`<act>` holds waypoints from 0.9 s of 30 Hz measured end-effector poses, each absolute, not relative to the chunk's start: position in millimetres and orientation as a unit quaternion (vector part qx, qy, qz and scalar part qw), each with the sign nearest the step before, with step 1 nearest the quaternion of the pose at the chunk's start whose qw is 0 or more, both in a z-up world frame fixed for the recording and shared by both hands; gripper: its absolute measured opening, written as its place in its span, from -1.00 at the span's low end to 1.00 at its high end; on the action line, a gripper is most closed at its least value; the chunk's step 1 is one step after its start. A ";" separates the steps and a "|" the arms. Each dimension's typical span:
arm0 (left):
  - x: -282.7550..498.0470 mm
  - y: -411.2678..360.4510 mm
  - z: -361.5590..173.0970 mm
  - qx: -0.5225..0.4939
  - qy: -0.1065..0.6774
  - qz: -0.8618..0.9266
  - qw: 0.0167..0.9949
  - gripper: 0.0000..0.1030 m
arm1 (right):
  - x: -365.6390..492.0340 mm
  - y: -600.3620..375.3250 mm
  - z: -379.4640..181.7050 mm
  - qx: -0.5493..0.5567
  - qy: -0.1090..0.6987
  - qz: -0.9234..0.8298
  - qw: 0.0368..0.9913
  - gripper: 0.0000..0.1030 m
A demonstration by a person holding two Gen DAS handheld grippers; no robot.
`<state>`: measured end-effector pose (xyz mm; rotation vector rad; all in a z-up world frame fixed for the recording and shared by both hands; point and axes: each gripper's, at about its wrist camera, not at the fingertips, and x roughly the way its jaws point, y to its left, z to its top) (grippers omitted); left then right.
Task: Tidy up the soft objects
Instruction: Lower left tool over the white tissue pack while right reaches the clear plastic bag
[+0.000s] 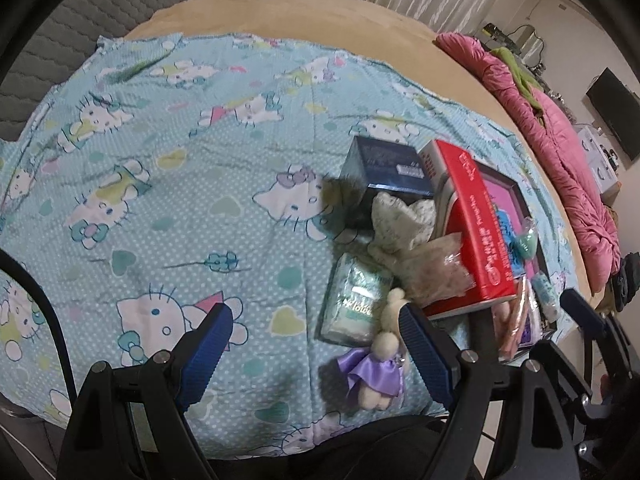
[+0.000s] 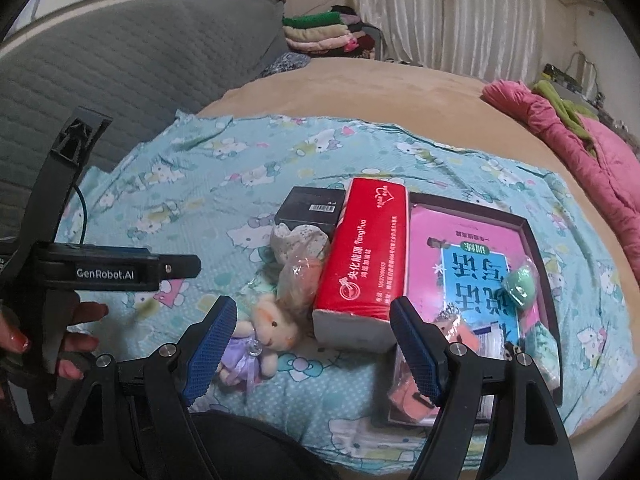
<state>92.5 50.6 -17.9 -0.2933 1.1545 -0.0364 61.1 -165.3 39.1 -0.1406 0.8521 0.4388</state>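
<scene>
Left gripper (image 1: 316, 344) jaws spread wide, empty, above blue cartoon-cat bedsheet (image 1: 160, 168). Right gripper (image 2: 312, 344) jaws also apart, empty. Small cream plush doll in purple satin dress (image 2: 256, 340) lies on sheet between them, beside red rectangular tissue pack (image 2: 360, 256) and dark tray (image 2: 536, 232).

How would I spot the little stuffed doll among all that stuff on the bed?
Find the blue cartoon-cat sheet spread over the bed, then the tall red tissue pack lying on it. The doll lies beside that pack's near end: the only cream plush figure, in a shiny lilac dress.
</scene>
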 end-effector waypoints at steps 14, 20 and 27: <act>112.1 51.5 -70.5 -0.147 0.591 -0.041 0.792 0.64 | 92.5 -119.4 11.1 -0.199 0.400 0.231 0.864 0.55; 120.6 54.3 -84.1 -0.156 0.601 -0.061 0.781 0.64 | 108.7 -106.3 -1.3 -0.258 0.397 0.246 0.846 0.55; 132.4 51.0 -97.2 -0.152 0.610 -0.076 0.774 0.64 | 119.6 -86.9 -16.1 -0.335 0.389 0.272 0.814 0.50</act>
